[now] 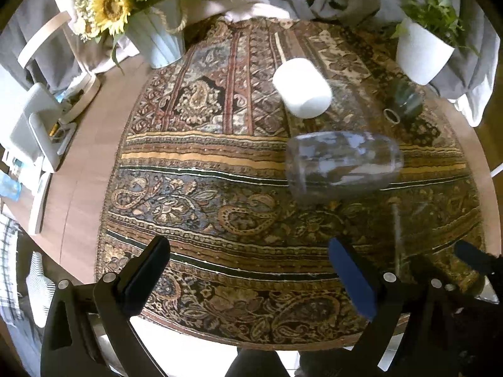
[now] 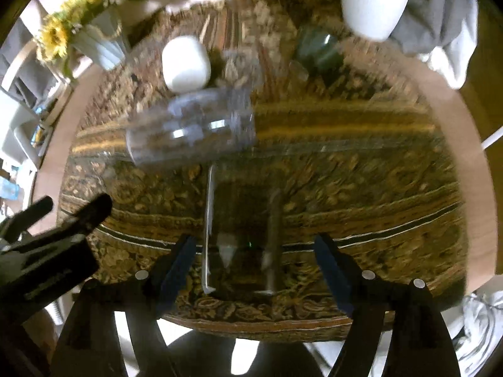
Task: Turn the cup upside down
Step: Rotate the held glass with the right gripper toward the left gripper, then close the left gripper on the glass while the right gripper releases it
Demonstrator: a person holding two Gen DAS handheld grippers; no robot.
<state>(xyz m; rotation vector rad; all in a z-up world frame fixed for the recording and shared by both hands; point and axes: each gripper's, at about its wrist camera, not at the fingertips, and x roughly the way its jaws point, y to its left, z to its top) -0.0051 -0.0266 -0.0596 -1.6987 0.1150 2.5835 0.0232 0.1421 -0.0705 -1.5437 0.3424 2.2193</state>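
Observation:
A clear glass cup (image 1: 342,165) lies on its side on the patterned cloth (image 1: 201,163), ahead of both grippers; it also shows in the right wrist view (image 2: 191,125). A second clear glass (image 2: 242,238) stands between my right gripper's fingers, blurred; whether they touch it I cannot tell. It shows faintly in the left wrist view (image 1: 408,245). A white cup (image 1: 301,88) stands mouth down behind; it also shows in the right wrist view (image 2: 185,64). My left gripper (image 1: 248,279) is open and empty. My right gripper (image 2: 254,267) has its jaws apart.
A sunflower vase (image 1: 157,31) stands at the back left and a white plant pot (image 1: 421,53) at the back right. A dark green glass (image 1: 405,100) lies near the pot. A white stand (image 1: 34,125) sits at the table's left edge.

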